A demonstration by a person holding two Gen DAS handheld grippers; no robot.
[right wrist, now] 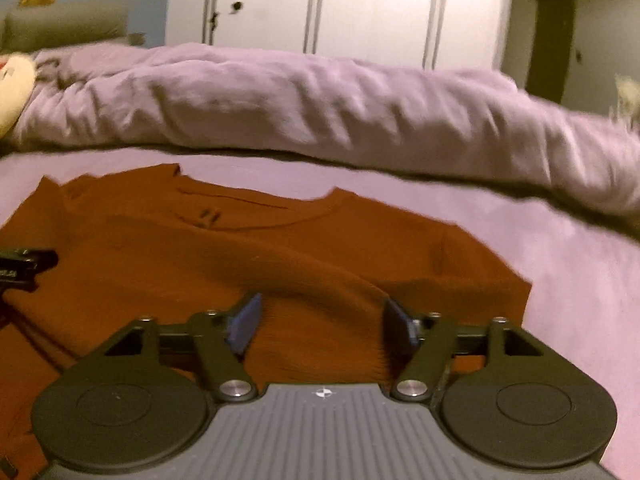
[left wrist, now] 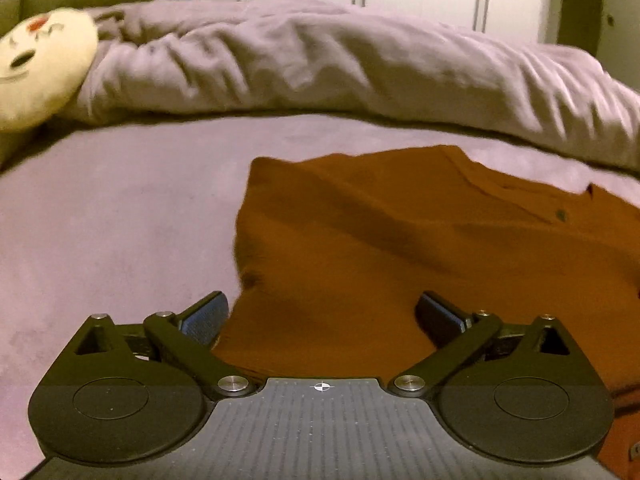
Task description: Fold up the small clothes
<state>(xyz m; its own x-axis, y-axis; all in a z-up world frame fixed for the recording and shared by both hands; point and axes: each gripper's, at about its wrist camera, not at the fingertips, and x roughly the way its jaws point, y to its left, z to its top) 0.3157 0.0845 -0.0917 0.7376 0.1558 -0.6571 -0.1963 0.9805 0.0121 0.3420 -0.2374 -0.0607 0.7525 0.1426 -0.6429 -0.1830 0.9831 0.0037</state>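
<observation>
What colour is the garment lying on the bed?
Rust orange garment, plain with no pattern; the right wrist view shows it best.

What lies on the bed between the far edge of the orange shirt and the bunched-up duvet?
Only bare lilac sheet. Both wrist views show an empty strip between the orange shirt and the rumpled duvet; nothing rests there.

The right gripper (right wrist: pixel 322 326) is hovering with jaws apart over the near edge of a rust-orange shirt (right wrist: pixel 248 248), which is lying spread on the lilac bed sheet (right wrist: pixel 560 264). A rumpled duvet (right wrist: pixel 320 108) is lying beyond, before a white wardrobe (right wrist: pixel 360 8).
</observation>
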